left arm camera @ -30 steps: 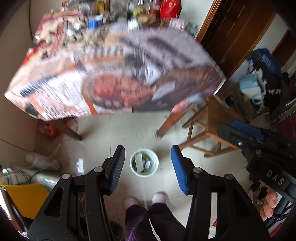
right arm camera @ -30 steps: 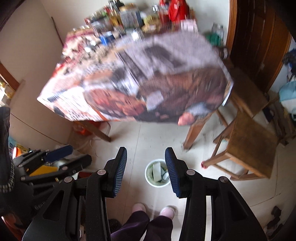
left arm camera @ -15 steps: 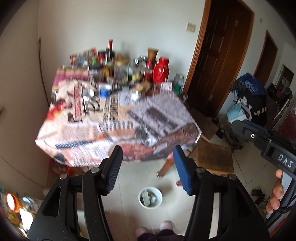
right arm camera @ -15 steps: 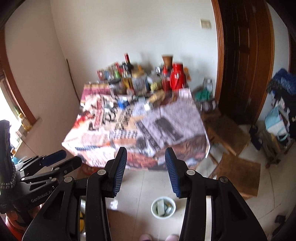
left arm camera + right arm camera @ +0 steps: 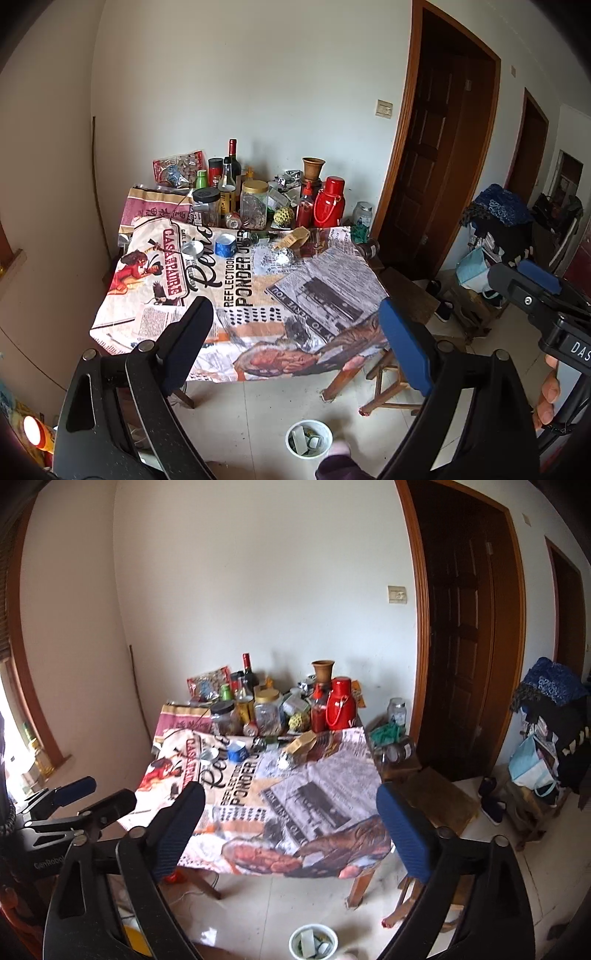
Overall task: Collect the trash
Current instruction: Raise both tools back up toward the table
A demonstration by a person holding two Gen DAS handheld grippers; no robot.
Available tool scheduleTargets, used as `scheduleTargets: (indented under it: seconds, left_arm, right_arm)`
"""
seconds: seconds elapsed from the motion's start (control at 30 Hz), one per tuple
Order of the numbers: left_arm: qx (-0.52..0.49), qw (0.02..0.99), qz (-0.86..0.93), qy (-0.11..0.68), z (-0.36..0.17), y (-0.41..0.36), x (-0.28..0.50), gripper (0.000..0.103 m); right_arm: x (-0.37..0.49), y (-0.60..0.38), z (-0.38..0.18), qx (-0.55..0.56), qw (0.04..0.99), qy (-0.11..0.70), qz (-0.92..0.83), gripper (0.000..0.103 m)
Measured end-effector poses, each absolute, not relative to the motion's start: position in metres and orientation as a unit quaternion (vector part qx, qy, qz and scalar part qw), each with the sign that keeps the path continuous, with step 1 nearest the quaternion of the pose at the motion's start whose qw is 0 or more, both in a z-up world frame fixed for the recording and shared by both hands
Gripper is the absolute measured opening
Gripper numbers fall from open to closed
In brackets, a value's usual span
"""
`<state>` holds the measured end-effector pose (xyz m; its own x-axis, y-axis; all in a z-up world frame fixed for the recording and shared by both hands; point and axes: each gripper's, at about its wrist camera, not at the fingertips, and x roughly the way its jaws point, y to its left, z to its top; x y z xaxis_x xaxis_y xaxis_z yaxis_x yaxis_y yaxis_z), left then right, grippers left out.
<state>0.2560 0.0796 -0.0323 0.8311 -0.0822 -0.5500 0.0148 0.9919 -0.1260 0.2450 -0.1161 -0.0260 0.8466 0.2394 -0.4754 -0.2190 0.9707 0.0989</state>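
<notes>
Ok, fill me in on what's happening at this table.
A person stands in front of the cluttered table with a gripper in each hand. The left gripper and right gripper have just been opening and are empty, raised and pointed at the tabletop. Loose bits such as a crumpled foil ball and a blue cup lie on the cloth. A white bin with some trash in it sits on the floor by the person's feet.

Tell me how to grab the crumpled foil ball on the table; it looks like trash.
Grip the foil ball across its middle, coming from above at the table's near edge. It sits alone on open tablecloth, and its crumpled shape should squash between the pads.
</notes>
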Motion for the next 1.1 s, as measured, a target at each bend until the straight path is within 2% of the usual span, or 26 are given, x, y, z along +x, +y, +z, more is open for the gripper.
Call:
scheduleTargets:
  seconds: [0.5,0.73,1.1]
  left_arm:
    - [-0.075,0.954,0.043,0.288,-0.024,0.036,0.390,0.091]
    - [-0.090,0.941,0.087,0.315,-0.040,0.019,0.442,0.091]
    - [-0.136,0.910,0.153,0.359,-0.078,0.077,0.507,0.091]
  right_arm:
    - [0.367,-0.157,-0.013,-0.014,0.951,0.247,0.185,0.094]
    - [0.427,-0.174,-0.024,-0.017,0.938,0.268,0.218,0.094]
    - [0.499,-0.156,-0.066,-0.009,0.914,0.341,0.221,0.094]
